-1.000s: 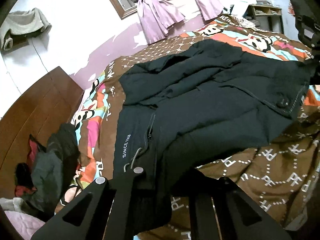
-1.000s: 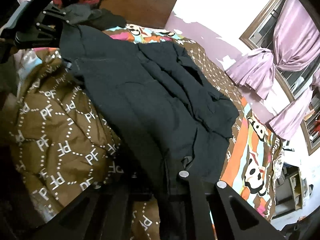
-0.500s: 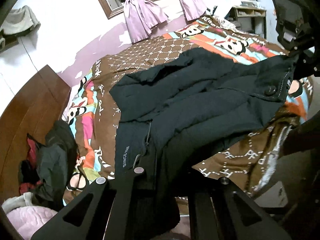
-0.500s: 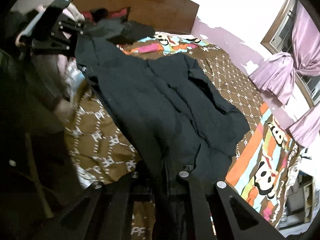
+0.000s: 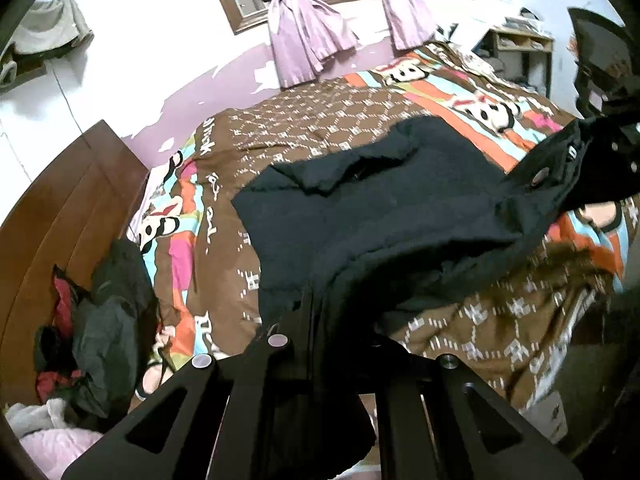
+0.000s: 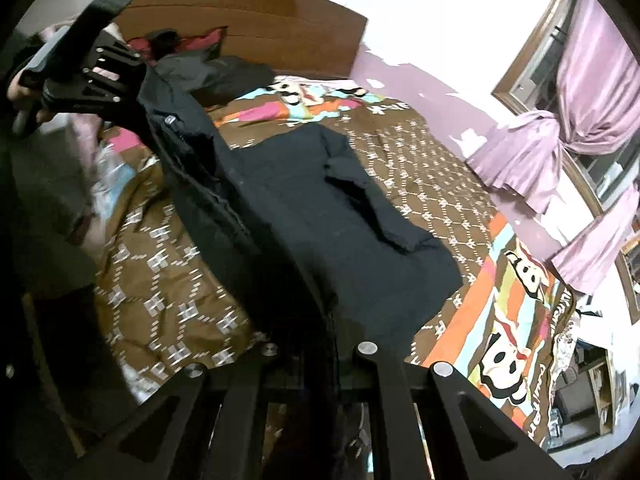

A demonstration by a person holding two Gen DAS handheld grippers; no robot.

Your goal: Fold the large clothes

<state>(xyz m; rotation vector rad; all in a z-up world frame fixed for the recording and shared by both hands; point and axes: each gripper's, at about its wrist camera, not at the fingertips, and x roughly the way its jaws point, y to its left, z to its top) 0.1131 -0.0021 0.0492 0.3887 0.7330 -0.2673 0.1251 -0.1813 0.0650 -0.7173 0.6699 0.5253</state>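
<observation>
- Two grippers are clamped on one dark jacket [image 5: 360, 216]: the left gripper [image 5: 320, 344] at 6 o'clock, the right gripper [image 6: 316, 356] likewise.
- The jacket's near edge is lifted; the rest is spread over the bed [image 5: 320, 120].

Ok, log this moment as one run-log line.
stage: lifting near edge | left gripper: shut on dark jacket | right gripper: shut on dark jacket | far part on quilt

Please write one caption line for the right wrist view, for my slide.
Both grippers, right and left, shut on the near edge of a dark jacket, hold it above the patterned quilt.
</observation>
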